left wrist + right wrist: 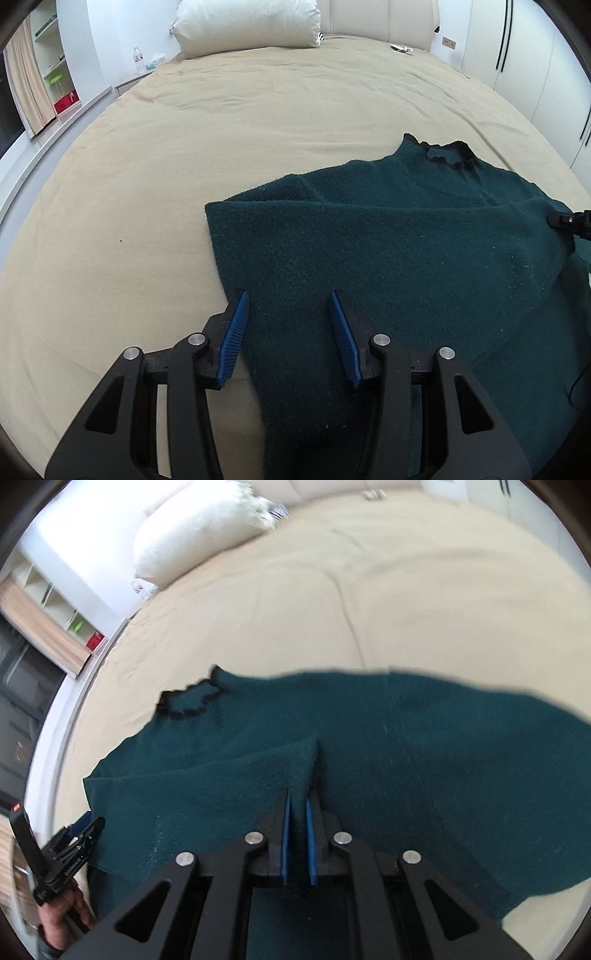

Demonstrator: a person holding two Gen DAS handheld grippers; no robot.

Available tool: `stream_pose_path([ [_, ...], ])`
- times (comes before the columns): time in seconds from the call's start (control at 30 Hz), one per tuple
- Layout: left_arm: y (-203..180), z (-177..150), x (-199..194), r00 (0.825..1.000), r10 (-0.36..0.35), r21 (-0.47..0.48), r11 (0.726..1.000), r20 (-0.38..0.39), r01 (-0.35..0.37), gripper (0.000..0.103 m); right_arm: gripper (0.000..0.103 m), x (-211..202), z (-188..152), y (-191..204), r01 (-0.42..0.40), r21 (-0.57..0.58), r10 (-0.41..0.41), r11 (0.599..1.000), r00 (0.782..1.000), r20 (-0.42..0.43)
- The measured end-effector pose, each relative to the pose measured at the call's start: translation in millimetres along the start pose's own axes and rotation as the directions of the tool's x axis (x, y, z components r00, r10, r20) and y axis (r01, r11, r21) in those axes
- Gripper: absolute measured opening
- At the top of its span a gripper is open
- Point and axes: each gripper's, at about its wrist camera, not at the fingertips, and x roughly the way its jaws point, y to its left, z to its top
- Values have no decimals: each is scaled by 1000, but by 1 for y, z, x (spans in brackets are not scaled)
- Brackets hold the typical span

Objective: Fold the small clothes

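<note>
While the dark green sweater (406, 251) lies spread on the beige bedsheet (184, 166), its ruffled collar (443, 151) points toward the head of the bed and its body runs back toward the person, so the long axis follows the length of the bed. One sleeve is folded across the chest, giving a straight left edge in the left wrist view. The left gripper (290, 339) hovers at the near hem with its blue pads partly apart; knit shows between them, but the pads do not press on it. The right gripper (297, 834) has its jaws nearly together, pinching a raised fold of the sweater (332, 738) that peaks just ahead of the fingertips. In the right wrist view a hand (62, 919) holds the other tool at the lower left. A pale pillow (247, 26) rests against the padded headboard (376, 18). A water bottle (138, 59) stands on the ledge at the left, near open shelves (51, 55) and a curtain (26, 85). White wardrobe doors (535, 55) line the right side.
</note>
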Motion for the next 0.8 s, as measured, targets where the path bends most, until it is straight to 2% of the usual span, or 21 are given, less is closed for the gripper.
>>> stream_pose_path([
  [0.13,4,-2,-5,1000,-12,-23,1000,13,12,44,9,-6,5,2,-1,-15,1,1000,999,34],
  [0.27,5,-5,-7,999,-4,-36,999,31,5,44,9,5,2,-2,21,-18,-21,1000,1000,8],
  [0.37,0,-7,-3,1000,18,-9,1000,18,-18,45,9,25,-4,-14,35,6,-35,999,999,-33],
  [0.43,-3,-6,-1,999,37,20,999,5,-37,45,9,25,-5,-16,19,12,-19,1000,1000,-19],
  [0.5,1,-5,-2,1000,28,10,1000,0,-28,45,9,20,-4,-13,23,-3,-23,1000,1000,-11],
  [0.57,3,-7,-7,1000,25,-1,1000,-5,-25,45,15,12,-2,-13,45,1,-45,999,999,19],
  [0.63,4,-9,-17,999,36,-9,999,13,-36,45,29,-2,1,-16,83,40,-85,996,995,59],
  [0.67,3,-10,-23,999,43,-7,999,32,-43,45,29,-9,3,-18,83,54,-88,995,993,84],
  [0.73,0,-13,-30,995,78,4,997,66,-78,45,29,-24,5,-12,43,55,-50,998,990,134],
  [0.77,-1,-14,-29,994,86,9,996,64,-87,45,29,-29,4,-3,3,37,-9,999,989,150],
  [0.8,-1,-17,-20,996,86,13,996,28,-87,45,29,-29,2,7,-36,9,34,999,988,151],
])
